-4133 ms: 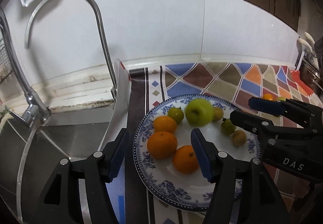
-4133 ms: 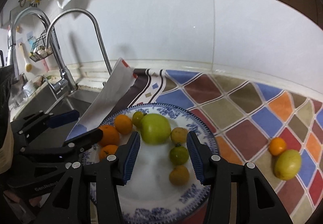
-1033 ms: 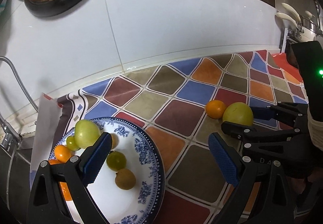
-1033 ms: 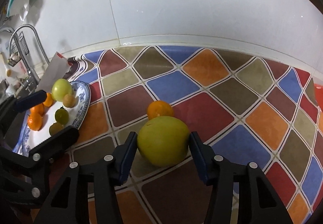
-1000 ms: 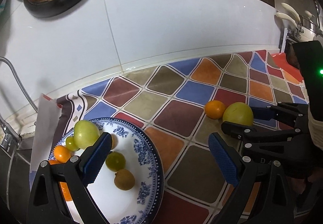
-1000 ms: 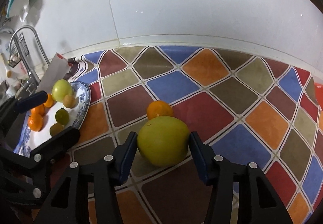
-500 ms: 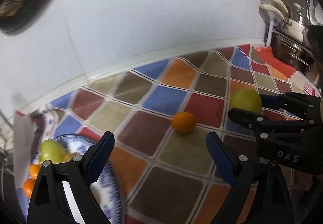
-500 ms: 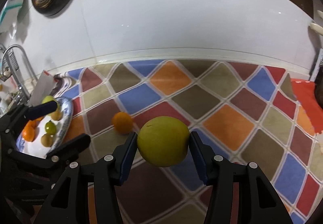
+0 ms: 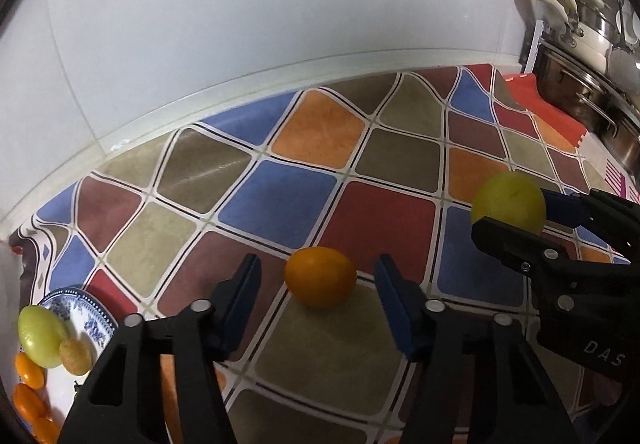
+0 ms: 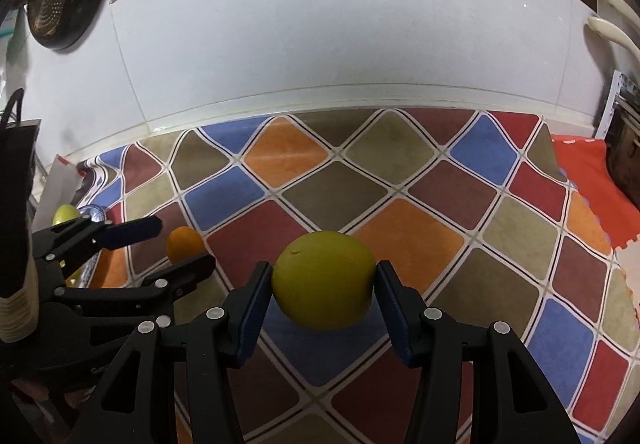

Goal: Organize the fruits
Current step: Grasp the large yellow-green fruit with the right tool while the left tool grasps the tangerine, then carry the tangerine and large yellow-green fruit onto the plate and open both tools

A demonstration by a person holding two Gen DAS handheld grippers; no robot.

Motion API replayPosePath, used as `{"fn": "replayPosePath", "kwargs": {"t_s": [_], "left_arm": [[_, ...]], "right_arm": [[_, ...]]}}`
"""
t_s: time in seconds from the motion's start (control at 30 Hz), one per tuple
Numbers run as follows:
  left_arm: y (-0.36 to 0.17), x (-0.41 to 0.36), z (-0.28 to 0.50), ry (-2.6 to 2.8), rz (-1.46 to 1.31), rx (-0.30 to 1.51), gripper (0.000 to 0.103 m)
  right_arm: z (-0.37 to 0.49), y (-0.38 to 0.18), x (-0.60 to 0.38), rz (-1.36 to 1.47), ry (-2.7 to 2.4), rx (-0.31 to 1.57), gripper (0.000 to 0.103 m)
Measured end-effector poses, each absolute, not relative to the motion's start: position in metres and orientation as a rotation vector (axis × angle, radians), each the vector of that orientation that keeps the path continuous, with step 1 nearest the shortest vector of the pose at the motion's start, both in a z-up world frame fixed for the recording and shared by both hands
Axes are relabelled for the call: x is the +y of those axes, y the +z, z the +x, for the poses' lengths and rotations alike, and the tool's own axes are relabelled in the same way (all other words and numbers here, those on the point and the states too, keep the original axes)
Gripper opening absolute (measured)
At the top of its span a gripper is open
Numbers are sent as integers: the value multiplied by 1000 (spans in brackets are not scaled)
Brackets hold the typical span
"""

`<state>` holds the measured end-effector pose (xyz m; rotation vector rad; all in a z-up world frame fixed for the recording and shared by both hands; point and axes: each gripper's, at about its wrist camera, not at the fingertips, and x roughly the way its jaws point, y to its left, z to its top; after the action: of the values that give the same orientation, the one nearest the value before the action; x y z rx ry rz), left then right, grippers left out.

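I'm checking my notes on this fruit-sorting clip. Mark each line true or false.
1. The right tool grips a yellow-green fruit. True.
2. The left tool already pinches the orange. False: its pads flank the orange with gaps on both sides.
3. The orange sits on the plate. False: it lies on the patterned mat.
4. Several fruits lie on the plate. True.

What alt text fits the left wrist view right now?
The left gripper straddles an orange on a colourful checked mat, jaws just closing but gaps still show on both sides. At right, the right gripper holds a yellow-green fruit. A blue-patterned plate of fruit sits at the lower left edge.
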<state>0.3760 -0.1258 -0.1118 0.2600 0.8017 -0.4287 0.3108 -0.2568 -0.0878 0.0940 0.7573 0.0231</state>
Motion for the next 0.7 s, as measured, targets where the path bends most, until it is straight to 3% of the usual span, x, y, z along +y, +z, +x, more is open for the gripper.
{"fn": "replayPosePath", "kwargs": {"t_s": [0.07,0.27,0.5,0.63,0.7], "left_arm": [[-113,-127,377,-434,259,806,36],[-112,-125,375,-435,255,804,36],[-106,-116,364,-429,227,790,36],[-111,-112,360,-427,216,817,36],[-113,-112,358,-430,213,826,36]], "right_arm": [[312,-89,-258,96,19,758,53],[312,-89,-259,97,18,756,53],[306,-78,-252,73,43,717,40],[307,-79,-253,98,52,729,42],[308,-82,-254,125,66,754,50]]}}
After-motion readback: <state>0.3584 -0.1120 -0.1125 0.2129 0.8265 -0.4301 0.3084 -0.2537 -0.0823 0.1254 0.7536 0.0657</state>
